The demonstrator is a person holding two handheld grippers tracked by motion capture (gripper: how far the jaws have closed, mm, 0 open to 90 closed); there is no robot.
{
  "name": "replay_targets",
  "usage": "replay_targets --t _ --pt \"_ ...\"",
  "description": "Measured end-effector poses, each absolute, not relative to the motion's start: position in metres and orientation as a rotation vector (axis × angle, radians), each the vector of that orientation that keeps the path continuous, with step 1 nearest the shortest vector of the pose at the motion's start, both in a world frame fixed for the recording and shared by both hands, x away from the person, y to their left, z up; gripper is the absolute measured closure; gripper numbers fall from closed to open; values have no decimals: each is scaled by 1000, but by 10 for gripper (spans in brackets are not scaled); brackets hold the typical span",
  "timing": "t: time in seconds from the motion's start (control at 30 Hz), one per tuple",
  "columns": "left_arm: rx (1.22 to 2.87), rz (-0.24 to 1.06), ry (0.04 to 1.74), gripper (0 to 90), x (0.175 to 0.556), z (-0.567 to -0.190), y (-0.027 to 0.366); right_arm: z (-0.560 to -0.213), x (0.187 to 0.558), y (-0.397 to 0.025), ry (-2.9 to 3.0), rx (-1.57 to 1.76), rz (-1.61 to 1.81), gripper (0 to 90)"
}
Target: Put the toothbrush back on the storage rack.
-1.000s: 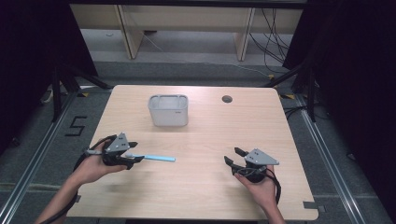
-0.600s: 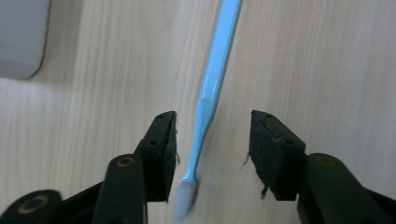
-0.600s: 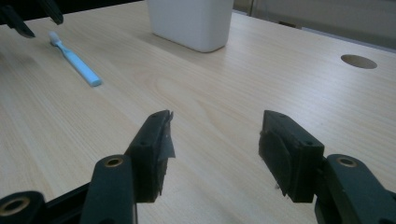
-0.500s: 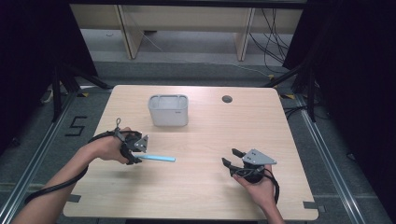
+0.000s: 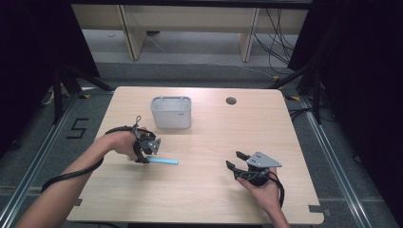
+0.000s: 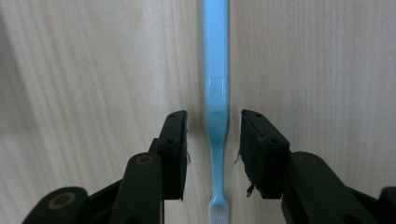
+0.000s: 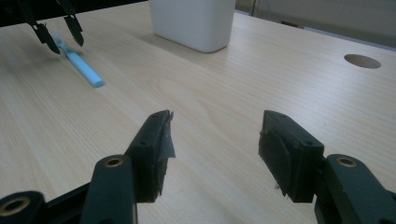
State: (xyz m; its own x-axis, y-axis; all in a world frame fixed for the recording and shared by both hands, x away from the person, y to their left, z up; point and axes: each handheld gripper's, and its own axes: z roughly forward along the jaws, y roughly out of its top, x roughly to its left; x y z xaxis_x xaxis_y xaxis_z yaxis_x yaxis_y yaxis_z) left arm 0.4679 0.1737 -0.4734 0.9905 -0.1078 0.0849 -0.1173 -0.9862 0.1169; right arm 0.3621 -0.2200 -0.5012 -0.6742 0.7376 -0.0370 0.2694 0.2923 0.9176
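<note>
Toothbrush [image 6: 216,107], light blue, lies flat on the table [image 5: 209,199] in front of the white bin [image 5: 172,112], well apart from it. Left gripper [image 6: 214,140] points down over its neck, jaws parted on either side, not touching it. Right gripper [image 7: 212,140] rests near the table's right front, jaws wide apart and empty.
</note>
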Motion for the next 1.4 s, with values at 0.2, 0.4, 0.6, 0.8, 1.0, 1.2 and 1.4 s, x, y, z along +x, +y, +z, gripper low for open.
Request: replay_targets --t 0.2,0.4,0.6,0.8,1.0,1.2,1.4 --pt "3031 84 -167 647 472 -476 170 -501 362 -219 2103 896 1366 442" --pt "3033 49 -151 678 474 -478 168 -500 360 -217 2118 923 1386 442" --pt "3044 28 -146 724 475 -479 168 -500 360 -217 2118 937 1387 441" --pt "3054 -10 -122 778 474 -479 167 -500 362 -218 2123 900 1379 439" --pt "3055 -28 -107 785 474 -479 167 -501 361 -217 2127 922 1377 438" --pt "3036 -8 -109 786 470 -470 166 -501 363 -217 2116 899 1380 438" --pt "3030 0 -105 786 463 -465 165 -500 363 -217 2120 891 1384 438"
